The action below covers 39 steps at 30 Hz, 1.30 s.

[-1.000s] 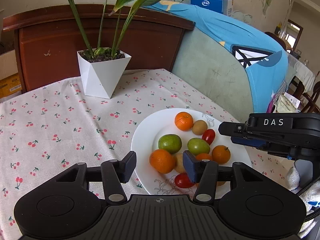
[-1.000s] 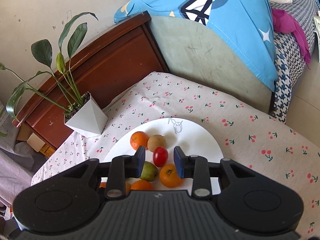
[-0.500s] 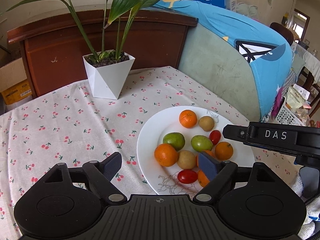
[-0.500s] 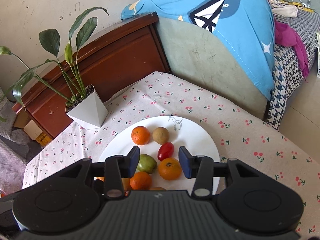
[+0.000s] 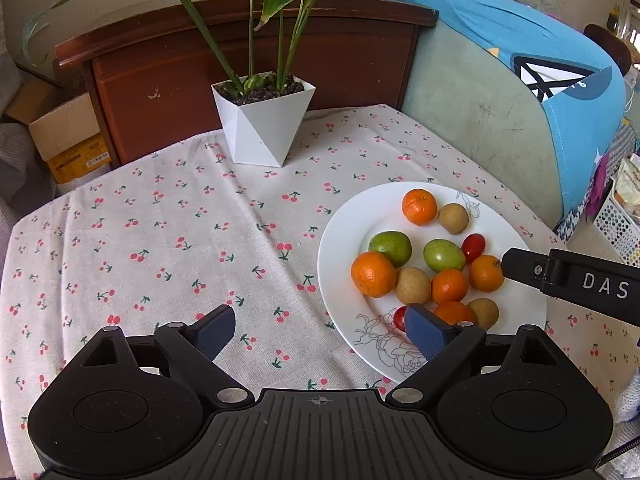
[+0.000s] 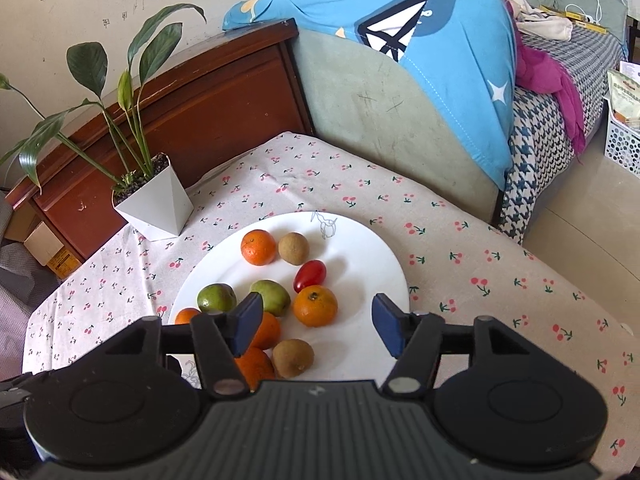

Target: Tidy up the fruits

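potted plant (image 5: 266, 120) at the back of the tabletop (image 5: 160, 240), clear of the work. left gripper (image 5: 320, 332) hangs over bare cherry cloth beside the plate's near edge, fingers just spread wide, nothing between them. white plate (image 5: 348, 216) right of centre holds all the fruits (image 5: 412, 284): oranges, green ones, brown ones, cherry tomatoes, loosely grouped by kind. right gripper (image 6: 316, 324) sits low over the plate, fingers just opening, released; orange (image 6: 315, 306) just ahead, not pinched. likely a drop-off.
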{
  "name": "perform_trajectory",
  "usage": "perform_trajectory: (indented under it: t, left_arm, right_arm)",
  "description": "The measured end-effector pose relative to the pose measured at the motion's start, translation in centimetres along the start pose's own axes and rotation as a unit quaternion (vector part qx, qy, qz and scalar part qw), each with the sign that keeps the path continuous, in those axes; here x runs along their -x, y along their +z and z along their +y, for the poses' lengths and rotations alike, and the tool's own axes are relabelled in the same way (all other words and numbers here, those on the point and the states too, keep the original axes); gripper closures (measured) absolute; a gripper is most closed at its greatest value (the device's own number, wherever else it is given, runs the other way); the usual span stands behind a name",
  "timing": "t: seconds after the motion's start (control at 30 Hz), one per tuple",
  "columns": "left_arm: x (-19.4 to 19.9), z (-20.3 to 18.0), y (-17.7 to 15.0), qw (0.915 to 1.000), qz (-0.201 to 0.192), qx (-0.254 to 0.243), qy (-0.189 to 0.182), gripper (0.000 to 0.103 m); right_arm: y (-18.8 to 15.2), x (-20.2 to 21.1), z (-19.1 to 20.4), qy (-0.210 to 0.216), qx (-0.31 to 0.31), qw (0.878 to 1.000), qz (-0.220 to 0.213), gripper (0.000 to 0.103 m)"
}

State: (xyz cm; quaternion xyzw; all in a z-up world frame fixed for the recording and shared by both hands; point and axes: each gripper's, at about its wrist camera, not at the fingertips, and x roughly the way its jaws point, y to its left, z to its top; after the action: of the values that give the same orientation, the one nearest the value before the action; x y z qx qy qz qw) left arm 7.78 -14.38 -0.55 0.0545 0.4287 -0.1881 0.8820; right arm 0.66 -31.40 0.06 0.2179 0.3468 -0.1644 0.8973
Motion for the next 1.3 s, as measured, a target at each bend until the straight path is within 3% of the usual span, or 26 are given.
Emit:
perform_trajectory:
  t: [0.3,0.6,1.3]
  left_arm:
    - [-0.6,0.5,0.1,0.9991,0.031,0.017,0.023,0.009]
    - [-0.9,0.6,0.1,0.9987,0.04,0.021,0.025,0.009]
    - [-1.6,0.5,-0.2,0.9967,0.055,0.024,0.054,0.008]
  right_arm:
    - [-1.1,-0.2,-0.2,-0.046,-0.005,0.999,0.028,0.031]
    - [-1.5,-0.4,0.4,-0.059,0.012,0.997,0.04,0.024]
    - [-2.4,-1.1,1.3,-0.076,0.027,0.995,0.058,0.02]
